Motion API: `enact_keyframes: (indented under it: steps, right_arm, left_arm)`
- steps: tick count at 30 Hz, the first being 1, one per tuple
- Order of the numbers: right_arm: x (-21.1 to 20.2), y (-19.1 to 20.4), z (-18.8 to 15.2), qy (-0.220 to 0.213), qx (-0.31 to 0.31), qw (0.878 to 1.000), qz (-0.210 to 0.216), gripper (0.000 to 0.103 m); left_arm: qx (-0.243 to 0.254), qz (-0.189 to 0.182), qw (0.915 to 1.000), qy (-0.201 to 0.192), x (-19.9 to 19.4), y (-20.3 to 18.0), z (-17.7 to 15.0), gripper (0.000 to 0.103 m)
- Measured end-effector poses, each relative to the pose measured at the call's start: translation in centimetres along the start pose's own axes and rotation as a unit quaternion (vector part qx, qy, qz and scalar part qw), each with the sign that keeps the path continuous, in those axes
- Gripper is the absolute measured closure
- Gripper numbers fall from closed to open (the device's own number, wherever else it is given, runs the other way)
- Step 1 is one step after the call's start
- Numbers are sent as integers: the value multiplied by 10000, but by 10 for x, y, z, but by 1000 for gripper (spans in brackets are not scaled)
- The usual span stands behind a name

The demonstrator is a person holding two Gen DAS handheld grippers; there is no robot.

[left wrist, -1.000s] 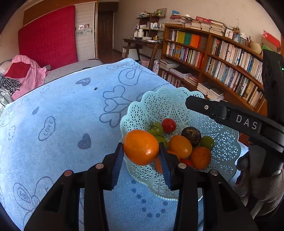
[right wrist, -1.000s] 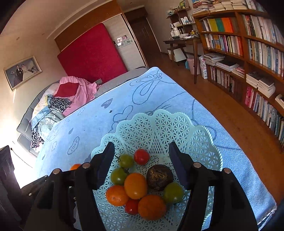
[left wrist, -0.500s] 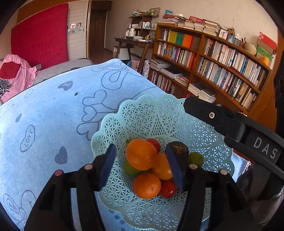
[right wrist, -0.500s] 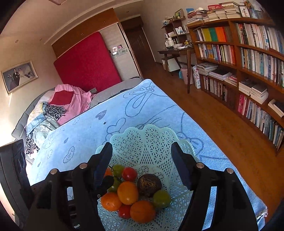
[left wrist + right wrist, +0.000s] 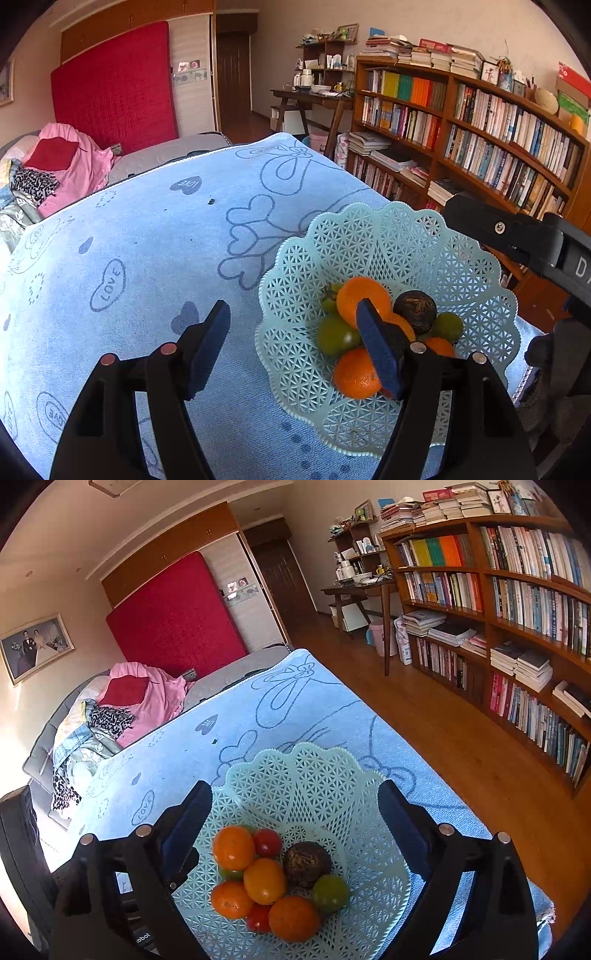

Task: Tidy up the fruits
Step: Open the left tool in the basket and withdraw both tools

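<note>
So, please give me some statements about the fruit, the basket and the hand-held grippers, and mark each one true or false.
1. The dark brown round fruit lies inside the light green lattice basket. True.
2. The left hand-held gripper grips an orange. False: nothing is between its fingers, and the oranges lie in the basket.
3. The basket stands on a light blue cloth with hearts. True.
4. The right hand-held gripper is shut. False: its jaws are opening, wide apart above the basket, with nothing held.
5. The basket holds only oranges. False: it also holds red tomatoes and green ones.
</note>
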State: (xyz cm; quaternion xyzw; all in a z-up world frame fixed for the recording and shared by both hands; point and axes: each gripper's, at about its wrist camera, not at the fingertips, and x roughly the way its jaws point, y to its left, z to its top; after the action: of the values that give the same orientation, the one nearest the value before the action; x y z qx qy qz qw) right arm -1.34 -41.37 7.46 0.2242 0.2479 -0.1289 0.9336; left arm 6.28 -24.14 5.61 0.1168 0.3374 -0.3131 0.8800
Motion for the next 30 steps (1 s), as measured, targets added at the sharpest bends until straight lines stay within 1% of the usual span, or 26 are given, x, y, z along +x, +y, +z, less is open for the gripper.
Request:
enact_keyframes:
  steps: [2,3,4,8,13,19,25,30]
  right_arm:
    - [-3,3,0,-21,-49,10000,3,8]
    - [-4,5,-1,-32,-75,10000,6,8]
    - [-5,6,-1,-41,-95,9999,8,8]
    - [-10,11,-3,-57,-140,9999,30,7]
    - [-15,13,-10,-5,-216,9998,1,7]
    - [-21,7,-22,91,-225,9996,-126,7]
    - [-24,2,-42,224,-251,9991,-252,7]
    - [-30,16,-61,239,-669,9968,-371,7]
  left_arm:
    - [53,121,9999,-42,-3,1,-2,31]
    - [79,188,9998,-63,-5,1,-2,22]
    - [99,254,9996,-104,-8,2,-3,17]
    - [215,516,9981,-255,-16,3,-5,17]
    - [305,702,9965,-351,-23,5,-7,17]
    - [290,755,9959,-401,-31,8,-10,17]
    - [317,937,9938,-503,-41,9,-15,17]
    - [335,973,9934,-512,-46,7,-22,17]
